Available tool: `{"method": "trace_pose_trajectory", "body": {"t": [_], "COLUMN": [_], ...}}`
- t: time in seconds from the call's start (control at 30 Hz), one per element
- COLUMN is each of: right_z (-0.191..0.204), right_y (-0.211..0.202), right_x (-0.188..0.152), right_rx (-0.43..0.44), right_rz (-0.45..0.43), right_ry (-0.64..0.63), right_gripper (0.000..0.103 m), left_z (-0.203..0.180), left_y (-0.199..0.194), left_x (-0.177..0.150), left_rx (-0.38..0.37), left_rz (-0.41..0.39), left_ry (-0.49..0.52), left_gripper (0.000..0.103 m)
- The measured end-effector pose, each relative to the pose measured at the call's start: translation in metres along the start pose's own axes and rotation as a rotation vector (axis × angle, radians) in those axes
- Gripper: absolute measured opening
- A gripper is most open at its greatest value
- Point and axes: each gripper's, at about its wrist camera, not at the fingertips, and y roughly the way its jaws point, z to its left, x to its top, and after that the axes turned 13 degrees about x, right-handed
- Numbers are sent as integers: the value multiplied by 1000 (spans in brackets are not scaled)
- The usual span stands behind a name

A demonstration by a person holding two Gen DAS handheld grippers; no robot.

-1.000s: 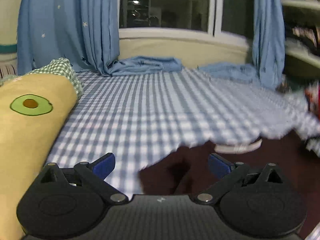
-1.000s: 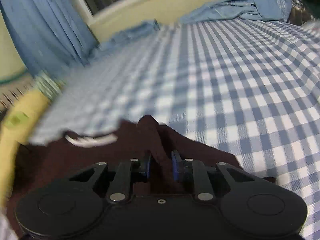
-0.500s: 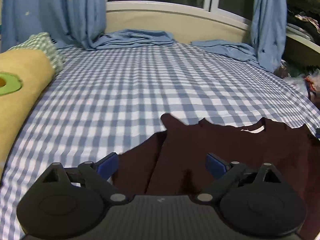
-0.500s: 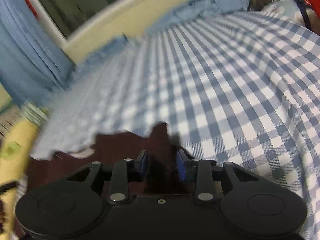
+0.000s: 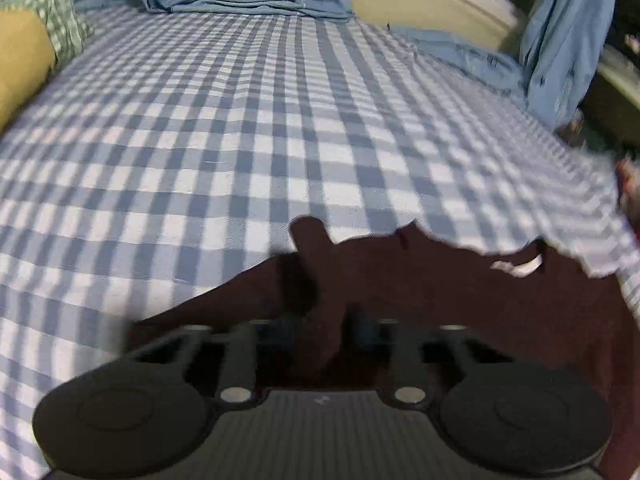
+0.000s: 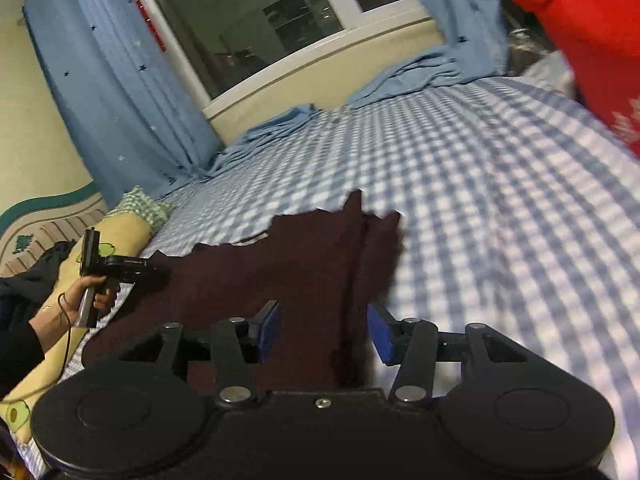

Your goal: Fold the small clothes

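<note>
Maroon knit garment point(image 6: 304, 264) spread on blue-and-white checked bedsheet point(image 6: 500, 208), soft matte weave, edges ragged with folds. Left gripper point(image 5: 316, 332): jaws closing, narrow, a bunched ridge of the maroon cloth pinched between them; blurred. Right gripper point(image 6: 323, 330): jaws opening, blue pads point(image 6: 269, 330) clear of the cloth, a long fold lying in the gap. White neck label point(image 5: 524, 266) at the garment's far edge. Left: yellow avocado-print pillow point(image 6: 120, 232). Far: blue star-dotted curtains point(image 6: 112, 92), dark window point(image 6: 256, 20).
</note>
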Motion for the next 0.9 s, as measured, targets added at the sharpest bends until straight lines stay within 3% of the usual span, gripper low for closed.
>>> {"method": "trace_pose_trajectory", "body": {"t": [0.13, 0.2, 0.27, 0.3, 0.37, 0.43, 0.5, 0.57, 0.7, 0.83, 0.9], "right_z": [8, 12, 19, 22, 30, 35, 38, 39, 37, 35, 32], "right_y": [-35, -44, -46, -42, -39, -34, -28, -18, 6, 31, 41], "right_x": [-27, -35, -40, -40, -39, -35, -30, -27, -22, -25, -26], "right_rx": [-36, -36, -37, -33, -34, -38, -29, -27, -47, -21, 3], "right_rz": [-9, 6, 21, 30, 43, 52, 64, 83, 107, 105, 106], "right_ry": [-4, 0, -9, -17, -48, -65, -81, -91, -69, -60, -44], "right_gripper": [51, 51, 51, 51, 54, 59, 60, 60, 60, 60, 60], "left_z": [28, 39, 39, 39, 42, 48, 52, 54, 52, 70, 75], "left_y": [-15, -7, 10, 9, -7, -31, -64, -95, -137, -148, -147], "left_x": [11, 13, 13, 10, 6, 3, -3, -15, -63, -115, -135], "left_rx": [-51, -8, 57, 66, 65, 24, -13, -42, -70, -152, -159], "left_rz": [-140, -98, 8, -1, -45, -105, -160, -184, -147, -91, -73], "left_ry": [-202, -252, -185, -158, -179, -167, -125, -82, 3, -38, -59], "left_gripper": [16, 16, 21, 22, 36, 74, 92, 92, 97, 91, 88]}}
